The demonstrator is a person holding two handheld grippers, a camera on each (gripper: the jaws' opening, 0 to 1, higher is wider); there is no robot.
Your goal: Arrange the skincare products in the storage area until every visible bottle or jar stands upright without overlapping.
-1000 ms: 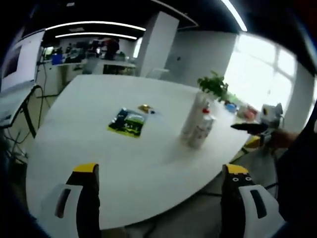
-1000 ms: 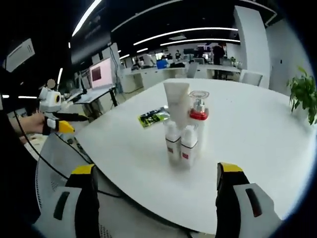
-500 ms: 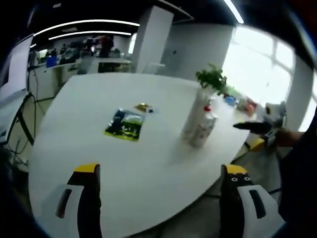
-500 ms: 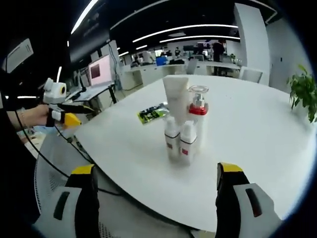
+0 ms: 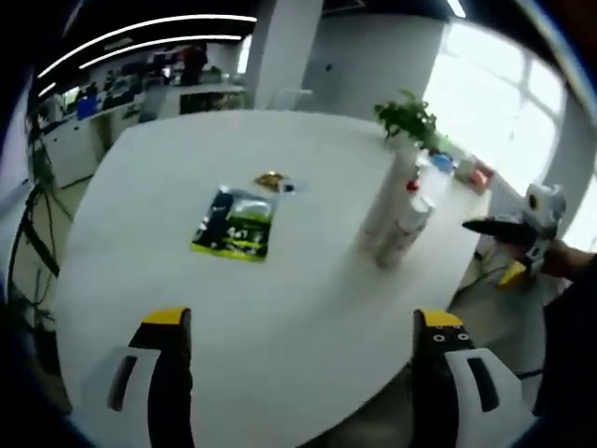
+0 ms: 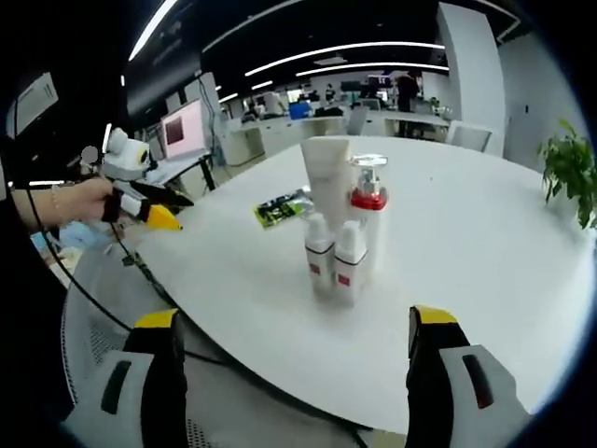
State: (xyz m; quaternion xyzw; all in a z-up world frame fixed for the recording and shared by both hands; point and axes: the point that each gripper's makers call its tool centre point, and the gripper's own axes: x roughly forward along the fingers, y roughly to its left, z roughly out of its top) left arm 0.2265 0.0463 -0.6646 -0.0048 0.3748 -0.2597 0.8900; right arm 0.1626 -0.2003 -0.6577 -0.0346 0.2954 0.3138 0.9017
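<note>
The bottles (image 6: 340,233) stand upright in a tight cluster on the white bench (image 6: 485,243), ahead of the right hand-held gripper (image 6: 291,373) and apart from it. Both its jaws and those of the left hand-held gripper (image 5: 303,373) are spread, holding nothing. A green packet (image 5: 233,224) lies flat left of the bottles

A round white desk (image 6: 466,252) fills the middle of the right gripper view. Near its centre stands a tight cluster of skincare products, all upright: two small white bottles (image 6: 334,266) with red labels side by side in front, a tall white tube (image 6: 326,177) behind them, and a clear pump bottle (image 6: 369,201) with a red collar just beside the tube. Farther back on the desk lies a flat green packet (image 6: 283,208). The right tool (image 6: 297,387) rises from the bottom edge, its two yellow-tipped jaws wide apart and holding nothing. At the left, a hand (image 6: 79,201) holds the left tool (image 6: 154,207) beside the desk edge. A potted plant (image 6: 571,177) stands at the far right.
</note>
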